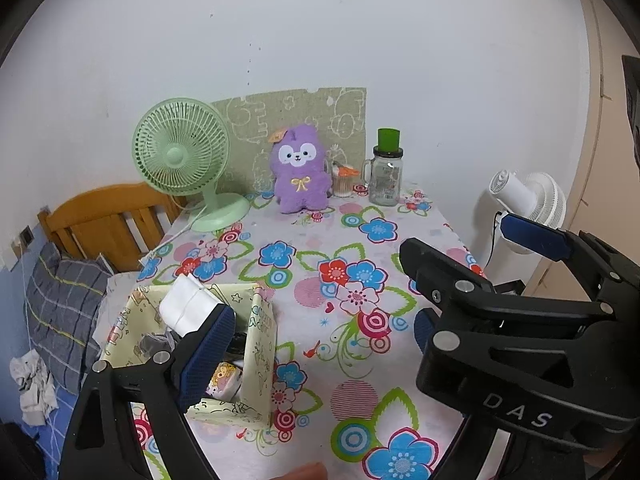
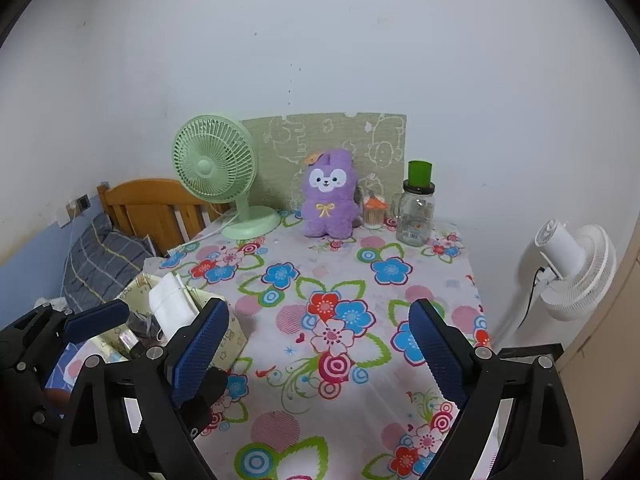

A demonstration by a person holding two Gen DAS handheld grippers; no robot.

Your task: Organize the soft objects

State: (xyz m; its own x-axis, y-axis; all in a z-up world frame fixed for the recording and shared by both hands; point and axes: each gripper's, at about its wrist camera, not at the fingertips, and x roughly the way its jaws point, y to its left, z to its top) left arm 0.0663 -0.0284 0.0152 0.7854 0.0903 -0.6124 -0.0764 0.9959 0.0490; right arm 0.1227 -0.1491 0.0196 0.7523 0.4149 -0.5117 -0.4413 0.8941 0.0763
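The purple plush rabbit (image 2: 329, 196) is fluffy, with a white face, a yellow bow on its chest and an orange tag by one ear. It sits upright at the far edge of the table (image 2: 360, 360), ears up, facing me, between the green fan (image 2: 214, 172) and the glass jar (image 2: 416, 216). My left gripper (image 1: 320, 344) and right gripper (image 2: 320, 354) both stand wide apart and empty, well short of it. A cloth box (image 1: 262, 356) holding soft things sits at the near left edge.
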